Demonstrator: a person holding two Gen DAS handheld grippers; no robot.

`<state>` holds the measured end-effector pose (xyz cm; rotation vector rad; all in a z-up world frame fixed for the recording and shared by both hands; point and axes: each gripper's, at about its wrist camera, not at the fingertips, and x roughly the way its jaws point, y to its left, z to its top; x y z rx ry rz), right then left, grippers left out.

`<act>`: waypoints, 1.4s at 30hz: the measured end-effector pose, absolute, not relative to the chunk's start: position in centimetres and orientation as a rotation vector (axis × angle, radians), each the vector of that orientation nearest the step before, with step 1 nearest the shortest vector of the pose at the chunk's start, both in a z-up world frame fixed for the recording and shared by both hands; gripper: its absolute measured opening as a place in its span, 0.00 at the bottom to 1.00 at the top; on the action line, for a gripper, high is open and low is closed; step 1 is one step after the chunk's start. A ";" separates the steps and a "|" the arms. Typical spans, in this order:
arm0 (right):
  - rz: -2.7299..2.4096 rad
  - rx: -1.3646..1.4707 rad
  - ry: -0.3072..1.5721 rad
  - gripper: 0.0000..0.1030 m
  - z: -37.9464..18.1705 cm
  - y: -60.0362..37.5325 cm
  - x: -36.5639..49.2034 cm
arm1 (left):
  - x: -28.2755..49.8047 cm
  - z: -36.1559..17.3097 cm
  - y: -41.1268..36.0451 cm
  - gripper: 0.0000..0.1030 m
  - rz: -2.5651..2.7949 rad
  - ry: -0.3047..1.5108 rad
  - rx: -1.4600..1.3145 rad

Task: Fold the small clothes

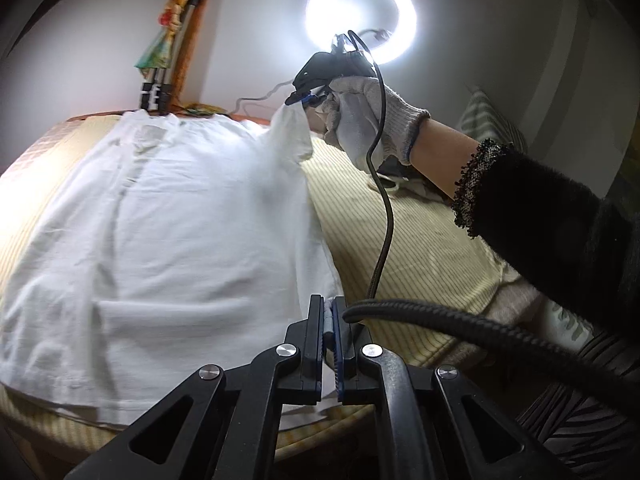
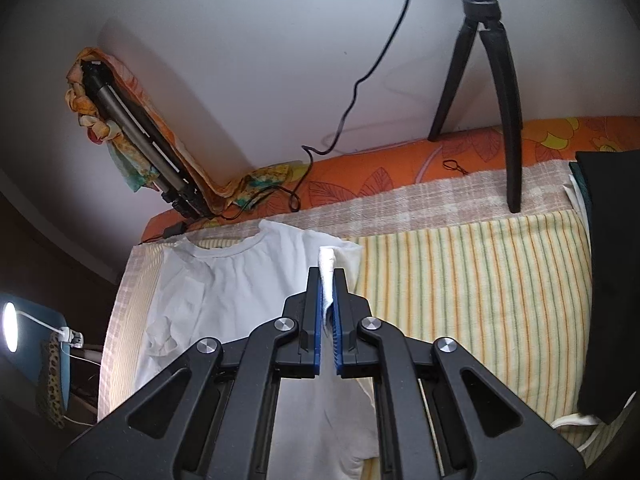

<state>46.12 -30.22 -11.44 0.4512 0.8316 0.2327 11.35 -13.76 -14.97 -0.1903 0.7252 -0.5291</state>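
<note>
A white T-shirt (image 1: pixel 160 220) lies spread on the striped cloth of the bed (image 1: pixel 400 220). My left gripper (image 1: pixel 328 312) is shut on the shirt's lower right hem. My right gripper (image 1: pixel 304 98), held by a gloved hand, is shut on the shirt's right sleeve and lifts it above the bed. In the right wrist view the right gripper (image 2: pixel 327 280) pinches a white fold of the shirt (image 2: pixel 240 292), whose neckline lies toward the wall.
A folded tripod wrapped in patterned cloth (image 2: pixel 140 136) leans on the wall at the far left. A small black tripod (image 2: pixel 488 80) stands on the bed's far edge. A ring light (image 1: pixel 360 20) glows above. Dark folded clothes (image 2: pixel 608 280) lie at right. A cable (image 1: pixel 380 220) hangs across.
</note>
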 end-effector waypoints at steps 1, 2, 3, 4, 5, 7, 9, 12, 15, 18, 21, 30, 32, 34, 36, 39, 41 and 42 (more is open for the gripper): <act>0.235 0.441 0.830 0.05 -11.1 -29.3 46.2 | 11.3 -14.9 -13.2 0.01 -0.521 0.722 -0.199; 0.237 0.429 0.829 0.05 -10.8 -28.4 46.3 | 11.2 -14.9 -12.5 0.01 -0.510 0.719 -0.212; 0.237 0.415 0.828 0.05 -10.5 -27.6 46.3 | 11.1 -14.9 -11.9 0.01 -0.501 0.717 -0.226; 0.236 0.394 0.825 0.05 -10.1 -26.5 46.3 | 11.0 -14.9 -11.3 0.01 -0.492 0.717 -0.240; 0.235 0.375 0.822 0.05 -9.9 -25.6 46.4 | 10.9 -15.0 -10.5 0.01 -0.479 0.718 -0.256; 0.237 0.331 0.818 0.05 -9.5 -23.3 46.6 | 10.8 -15.1 -9.5 0.00 -0.459 0.721 -0.276; 0.251 0.315 0.819 0.05 -9.4 -21.4 47.0 | 10.5 -15.3 -8.3 0.01 -0.434 0.726 -0.290; 0.264 0.286 0.829 0.05 -9.5 -18.3 48.3 | 10.4 -15.9 -6.6 0.01 -0.392 0.736 -0.302; 0.280 0.253 0.843 0.05 -10.0 -15.2 49.4 | 10.7 -16.6 -5.1 0.01 -0.358 0.753 -0.314; 0.290 0.216 0.867 0.05 -11.2 -12.5 50.4 | 10.7 -17.3 -4.1 0.00 -0.331 0.766 -0.319; 0.296 0.186 0.894 0.05 -12.7 -10.5 51.0 | 10.7 -17.7 -3.9 0.01 -0.315 0.776 -0.306; 0.408 0.247 0.870 0.48 -11.6 -11.1 49.3 | 10.4 -17.3 -2.8 0.33 -0.285 0.791 -0.232; 0.449 0.324 0.826 0.49 -9.3 -13.1 47.6 | 10.0 -16.8 -2.3 0.37 -0.283 0.779 -0.211; 0.466 0.367 0.794 0.49 -7.2 -14.6 45.8 | 9.6 -16.5 -2.0 0.38 -0.288 0.773 -0.187; 0.473 0.381 0.774 0.49 -5.4 -15.9 43.5 | 9.0 -16.0 -1.7 0.38 -0.285 0.767 -0.144; 0.475 0.366 0.754 0.49 -3.3 -17.4 39.1 | 8.0 -15.3 -1.1 0.38 -0.282 0.750 -0.041; 0.480 0.356 0.751 0.49 -2.7 -18.7 36.0 | 7.2 -14.8 -0.5 0.38 -0.269 0.733 0.038; 0.483 0.356 0.749 0.49 -2.6 -19.4 34.3 | 7.0 -14.6 -0.2 0.38 -0.262 0.726 0.066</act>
